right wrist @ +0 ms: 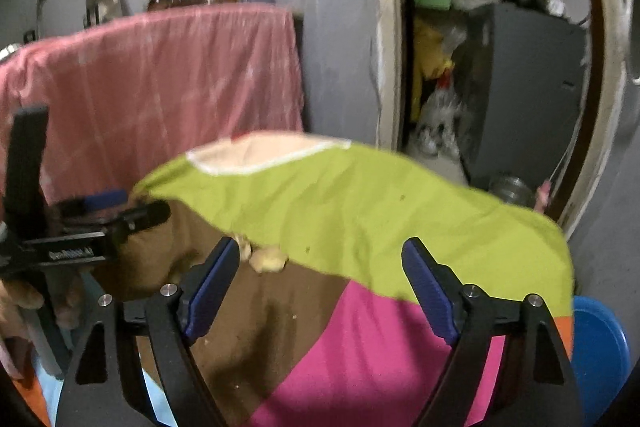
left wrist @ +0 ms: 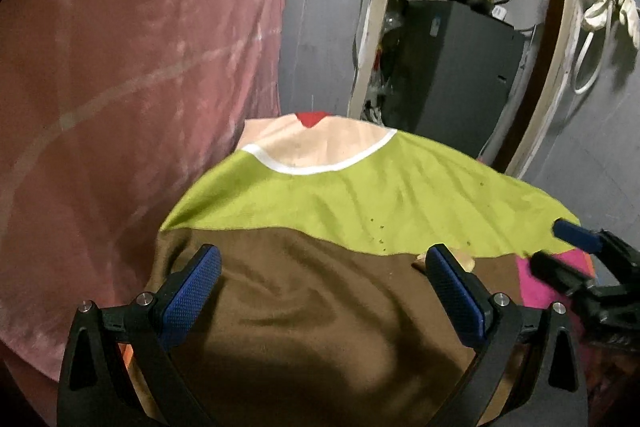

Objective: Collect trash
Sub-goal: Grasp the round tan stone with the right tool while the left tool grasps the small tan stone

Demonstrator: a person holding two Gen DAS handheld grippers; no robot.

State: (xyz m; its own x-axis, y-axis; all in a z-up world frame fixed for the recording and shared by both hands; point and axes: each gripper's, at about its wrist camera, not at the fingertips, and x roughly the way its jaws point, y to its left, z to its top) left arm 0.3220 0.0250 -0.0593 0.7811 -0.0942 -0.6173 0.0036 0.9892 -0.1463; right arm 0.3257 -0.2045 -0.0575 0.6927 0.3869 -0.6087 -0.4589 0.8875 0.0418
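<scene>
A crumpled yellowish-tan scrap of trash [right wrist: 267, 258] lies on the table's colourful cloth [right wrist: 352, 203], on the brown patch by the green edge. In the left wrist view only a sliver of the scrap [left wrist: 466, 261] shows behind my left gripper's right finger. My left gripper [left wrist: 322, 269] is open and empty above the brown patch, the scrap just past its right fingertip. My right gripper [right wrist: 320, 259] is open and empty, with the scrap just right of its left fingertip. The right gripper also shows at the right edge of the left wrist view [left wrist: 560, 247].
A pink cloth [left wrist: 132, 87] hangs over something tall along the table's left side. A doorway behind the table shows a dark cabinet [left wrist: 456, 71] and clutter. A blue round object [right wrist: 600, 355] sits low at the right, beyond the table edge. Small crumbs dot the cloth.
</scene>
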